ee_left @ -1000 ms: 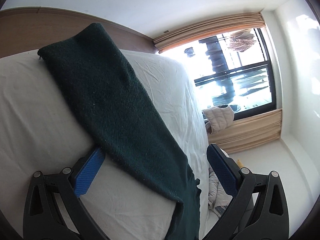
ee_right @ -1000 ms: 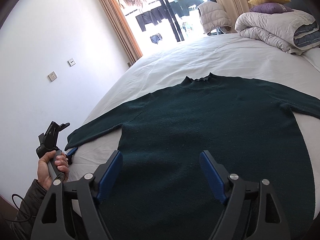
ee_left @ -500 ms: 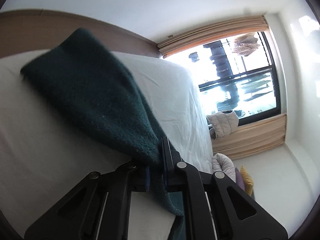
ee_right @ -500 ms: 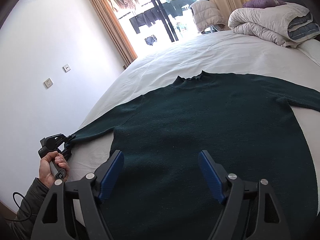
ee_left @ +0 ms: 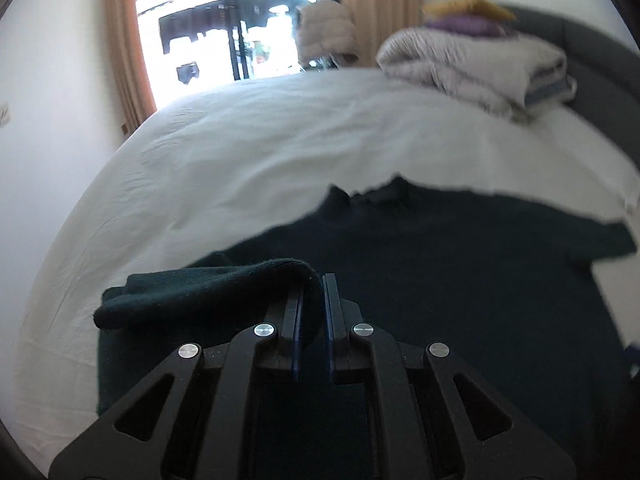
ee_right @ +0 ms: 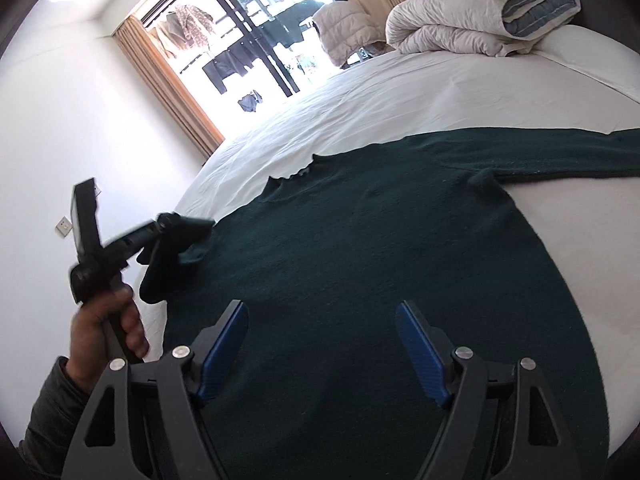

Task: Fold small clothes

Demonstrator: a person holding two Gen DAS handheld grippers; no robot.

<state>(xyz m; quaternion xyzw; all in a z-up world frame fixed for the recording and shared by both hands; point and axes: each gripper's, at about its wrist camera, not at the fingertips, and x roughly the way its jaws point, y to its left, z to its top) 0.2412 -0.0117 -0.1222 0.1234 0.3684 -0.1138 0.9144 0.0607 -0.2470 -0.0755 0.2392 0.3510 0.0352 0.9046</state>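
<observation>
place: home bedroom | evidence: bed [ee_right: 460, 76], folded duvet [ee_right: 472, 20], curtains [ee_right: 168, 80]

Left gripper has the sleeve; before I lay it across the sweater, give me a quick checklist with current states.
1. Left gripper shut on the sleeve: ok.
2. Sleeve lifted off the bed: ok.
3. Sweater body lying flat: ok.
4. Right gripper open and holding nothing, above the hem: ok.
5. Other sleeve stretched out flat: ok.
6. Grip depth on the sleeve: cannot tell.
</observation>
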